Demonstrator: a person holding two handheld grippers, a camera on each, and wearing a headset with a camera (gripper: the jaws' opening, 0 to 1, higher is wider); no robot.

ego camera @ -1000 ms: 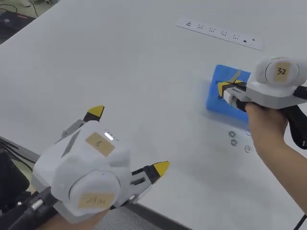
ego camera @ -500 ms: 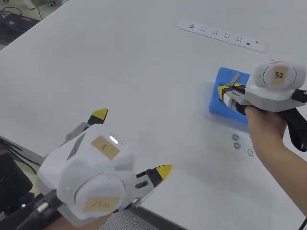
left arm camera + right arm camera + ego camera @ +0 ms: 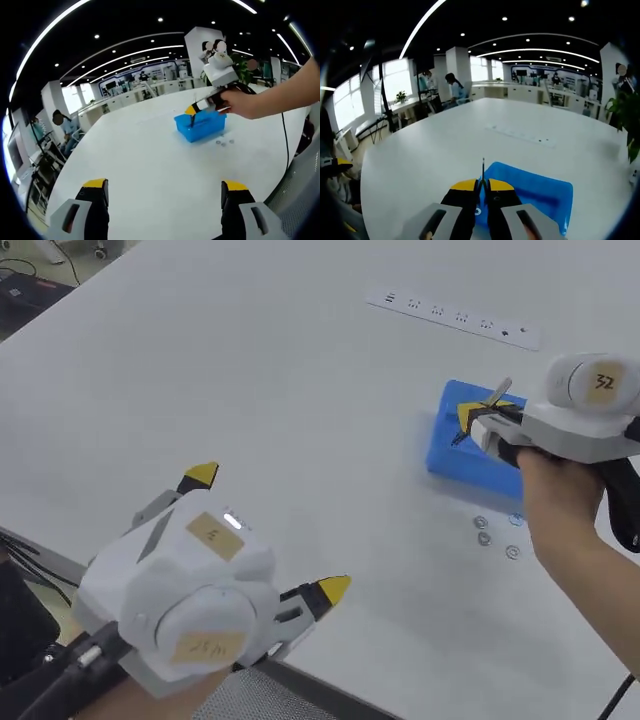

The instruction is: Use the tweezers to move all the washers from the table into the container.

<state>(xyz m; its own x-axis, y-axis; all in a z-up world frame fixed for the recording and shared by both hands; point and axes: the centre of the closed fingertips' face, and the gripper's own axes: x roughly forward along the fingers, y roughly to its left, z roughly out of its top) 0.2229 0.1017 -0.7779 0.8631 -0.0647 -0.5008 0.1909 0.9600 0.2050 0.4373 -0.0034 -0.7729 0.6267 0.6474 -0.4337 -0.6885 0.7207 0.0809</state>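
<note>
Small silver washers (image 3: 484,539) are still lying on the white table (image 3: 300,390) beside the blue plastic container (image 3: 450,455) while my right gripper (image 3: 470,420) keeps holding thin metal tweezers (image 3: 482,176) over it, tips looking pinched, load I cannot tell.

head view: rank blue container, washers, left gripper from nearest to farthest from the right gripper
1. blue container, directly under the right gripper
2. washers, on the table beside the container's near edge
3. left gripper, far across, at the table's near edge
</note>
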